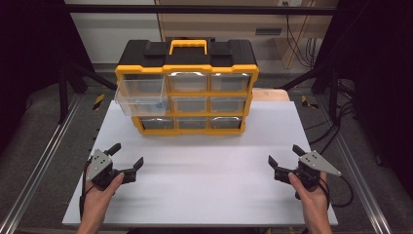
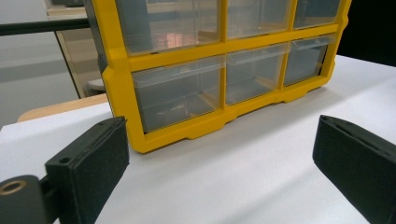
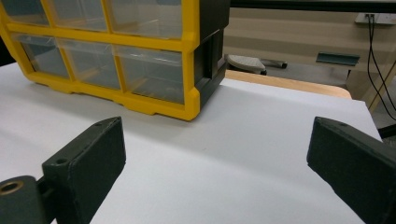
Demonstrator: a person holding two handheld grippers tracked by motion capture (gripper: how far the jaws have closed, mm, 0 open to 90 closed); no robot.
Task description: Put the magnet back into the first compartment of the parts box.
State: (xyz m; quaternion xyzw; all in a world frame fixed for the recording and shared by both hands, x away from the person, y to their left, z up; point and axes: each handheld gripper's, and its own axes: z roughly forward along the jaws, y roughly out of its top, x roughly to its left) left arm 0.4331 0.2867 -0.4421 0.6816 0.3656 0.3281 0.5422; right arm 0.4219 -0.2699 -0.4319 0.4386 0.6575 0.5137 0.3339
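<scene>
A yellow and black drawer box stands at the far side of the white table. It has a yellow handle on its black top and nine clear little drawers in three rows. The top left drawer is pulled out toward the person and sticks out past the box's front. The other drawers sit flat in the yellow frame. The left gripper is held in the person's left hand near the front left corner of the table. Its two black jaws are spread wide apart and there is nothing between them. In the left gripper view the bottom rows of the box sit ahead of it, well apart from the jaws. The right gripper is held in the person's right hand near the front right side of the table. Its jaws are wide apart too and hold nothing. In the right gripper view the box's right end is ahead and to the left. Both grippers are well apart from the box and from each other.
</scene>
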